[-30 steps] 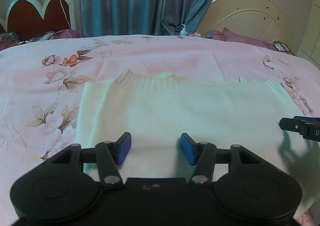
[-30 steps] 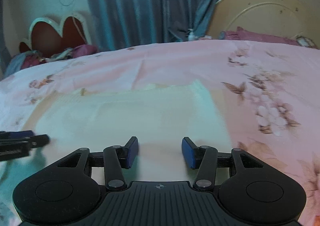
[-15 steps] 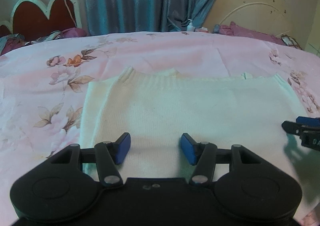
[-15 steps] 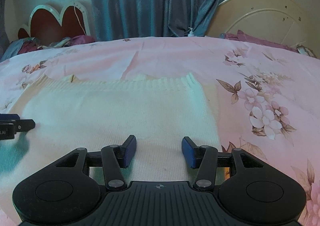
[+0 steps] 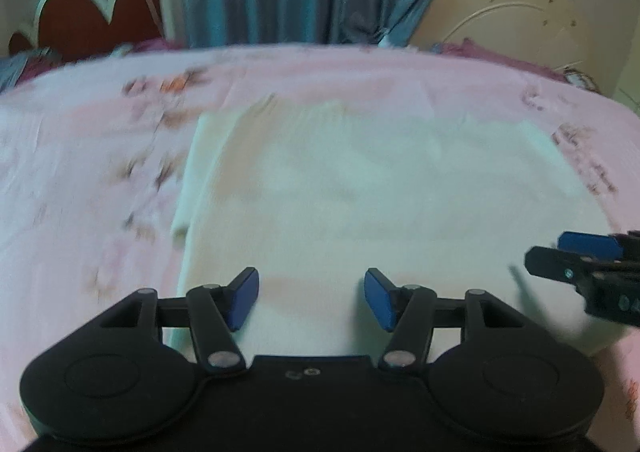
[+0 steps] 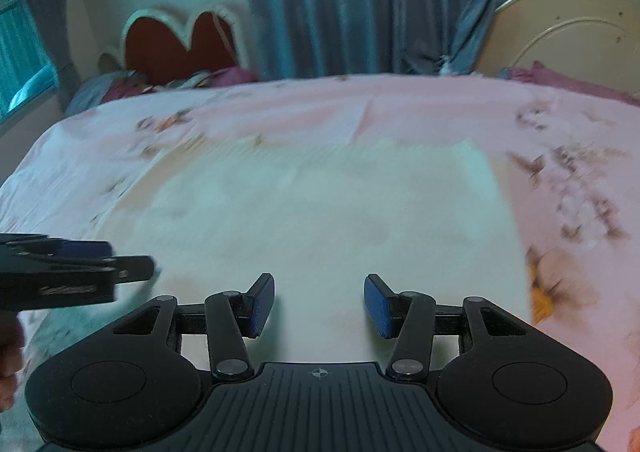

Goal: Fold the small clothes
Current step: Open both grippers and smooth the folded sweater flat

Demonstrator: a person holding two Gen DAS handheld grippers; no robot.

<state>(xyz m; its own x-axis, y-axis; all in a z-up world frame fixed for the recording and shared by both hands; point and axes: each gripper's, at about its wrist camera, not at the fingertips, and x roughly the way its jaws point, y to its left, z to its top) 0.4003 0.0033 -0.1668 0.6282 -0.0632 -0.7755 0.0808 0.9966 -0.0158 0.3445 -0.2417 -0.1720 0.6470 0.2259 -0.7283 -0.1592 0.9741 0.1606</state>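
Note:
A cream knitted garment point(image 5: 372, 192) lies flat, folded into a rectangle, on the pink floral bedspread point(image 5: 80, 180); it also shows in the right wrist view point(image 6: 320, 212). My left gripper point(image 5: 311, 296) is open and empty above the garment's near left edge. My right gripper point(image 6: 319, 304) is open and empty above its near right part. The right gripper shows at the right edge of the left wrist view point(image 5: 584, 264), and the left gripper at the left edge of the right wrist view point(image 6: 80, 272). Both views are motion-blurred.
A red heart-shaped headboard point(image 6: 180, 44) and blue curtains point(image 6: 360, 0) stand beyond the bed's far side. A cream round headboard point(image 5: 508, 20) with purple bedding is at the far right. A window point(image 6: 20, 64) is at the left.
Both grippers have pulled back and risen from the garment, so more of the bed shows. Both stay open and empty. The garment has not moved.

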